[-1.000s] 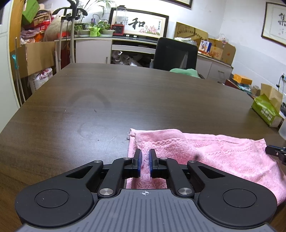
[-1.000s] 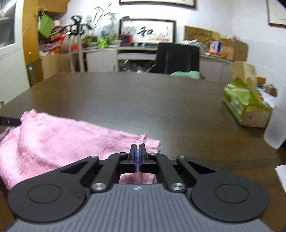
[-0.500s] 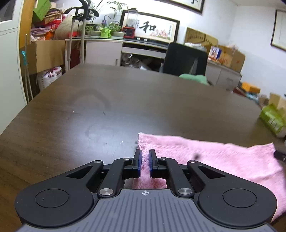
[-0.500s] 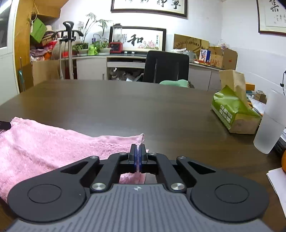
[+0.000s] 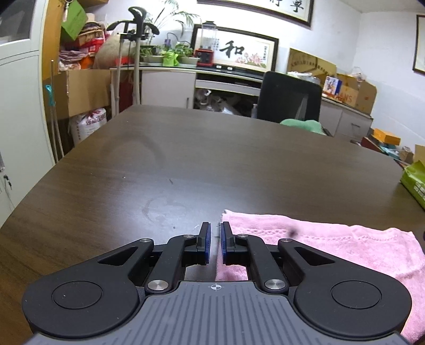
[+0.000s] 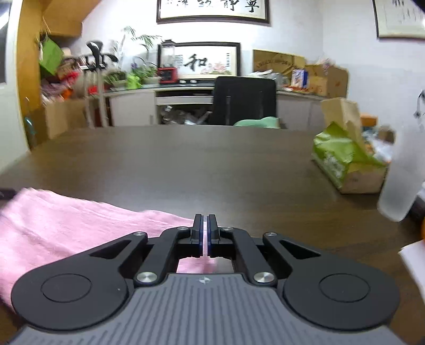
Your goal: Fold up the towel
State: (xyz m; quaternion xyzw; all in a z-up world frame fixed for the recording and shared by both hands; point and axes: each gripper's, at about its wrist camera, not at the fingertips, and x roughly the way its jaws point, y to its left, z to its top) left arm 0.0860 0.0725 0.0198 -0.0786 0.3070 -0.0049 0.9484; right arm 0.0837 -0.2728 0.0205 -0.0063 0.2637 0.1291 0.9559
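While flat, pink towel (image 5: 332,246) rumpled.

- I read the large black character 和 on the framed picture (image 5: 240,55) leaning against the far wall, behind the cabinet.
- The letters "ANS" show in red on a cardboard box (image 5: 348,96) far right.
- The calligraphy scroll (image 6: 212,8) high on the far wall carries brush characters I can't read with confidence.
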